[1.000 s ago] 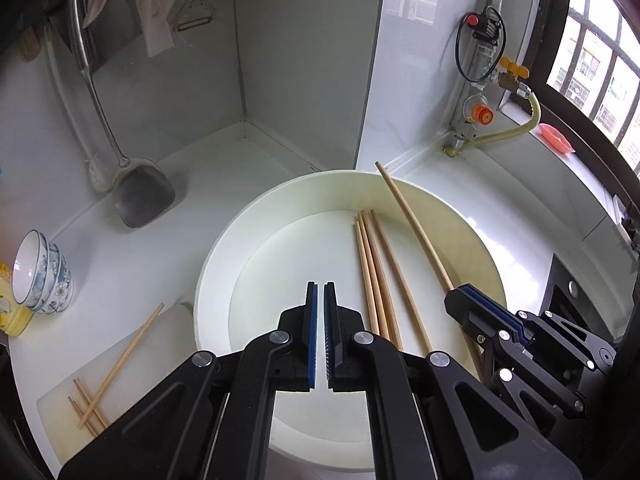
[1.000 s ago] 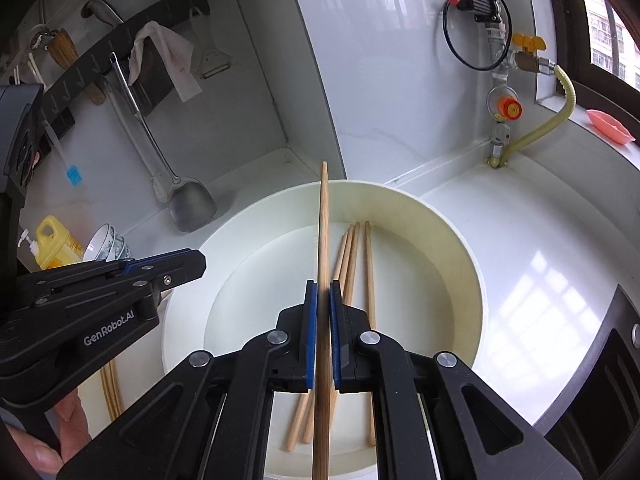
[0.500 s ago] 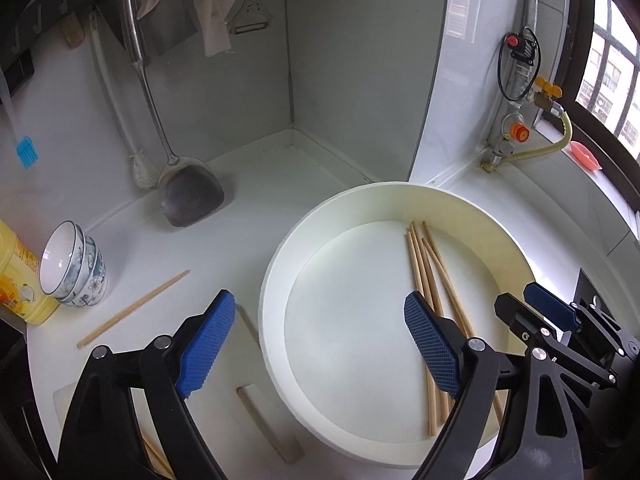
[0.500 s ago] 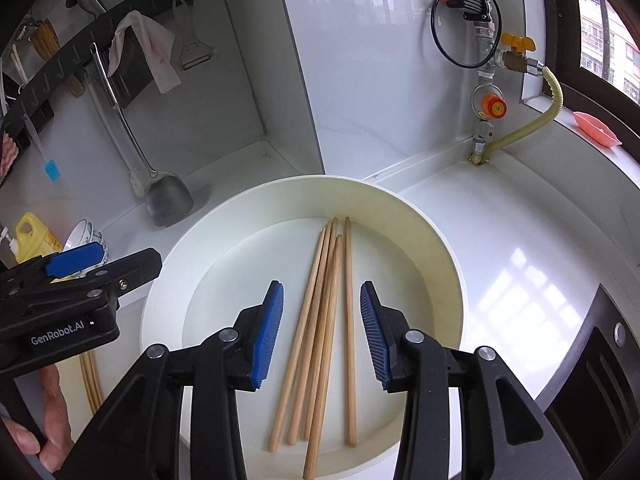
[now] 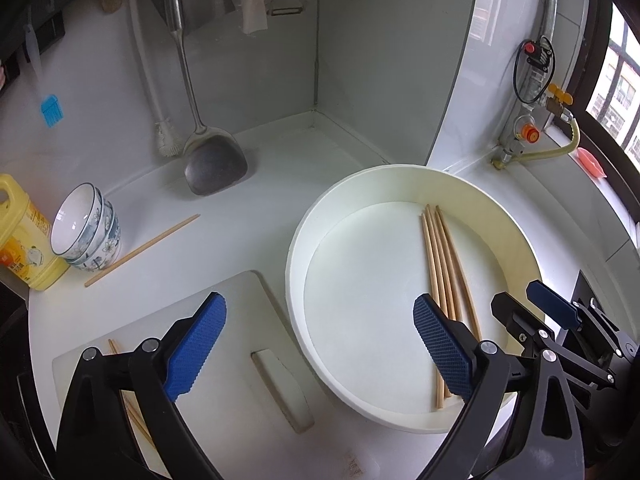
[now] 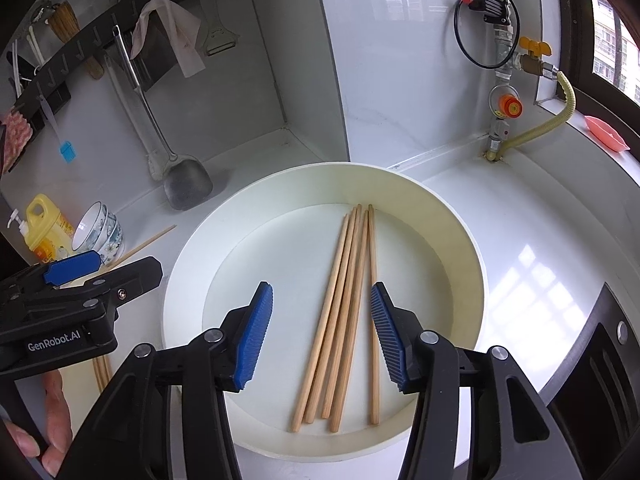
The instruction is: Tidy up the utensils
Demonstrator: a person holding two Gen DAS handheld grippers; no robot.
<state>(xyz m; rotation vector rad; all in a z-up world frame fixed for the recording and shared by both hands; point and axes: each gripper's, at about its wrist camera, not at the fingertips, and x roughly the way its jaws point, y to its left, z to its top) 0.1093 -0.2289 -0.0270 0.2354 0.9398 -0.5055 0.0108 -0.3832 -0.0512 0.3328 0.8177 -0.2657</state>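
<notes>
Several wooden chopsticks [image 6: 348, 300] lie side by side in the round cream basin [image 6: 180, 280], also seen as chopsticks [image 5: 440, 260] in the basin [image 5: 296, 240]. My right gripper [image 6: 322, 336] hovers over them, jaws opening, pads touching nothing. My left gripper [image 5: 320, 344] is wide, jaws still opening, and empty. It straddles the basin's left rim and the white cutting board [image 5: 240, 320]. One loose chopstick [image 5: 142, 250] lies on the counter by the bowls. More chopsticks [image 5: 114, 346] rest on the board, mostly hidden behind my left finger.
Stacked bowls [image 5: 86, 232] and a yellow bottle [image 5: 20, 240] stand at the left. A metal spatula [image 5: 214, 164] hangs against the back wall. Gas valve and hose [image 6: 506, 108] sit at the right, a dark stove [image 6: 600, 380] at the lower right. A person's hand [image 6: 52, 420] holds the left gripper.
Both grippers went from shut to open. The right one let go of a chopstick, which now lies in the basin with the others. The left gripper swung left toward the cutting board.
</notes>
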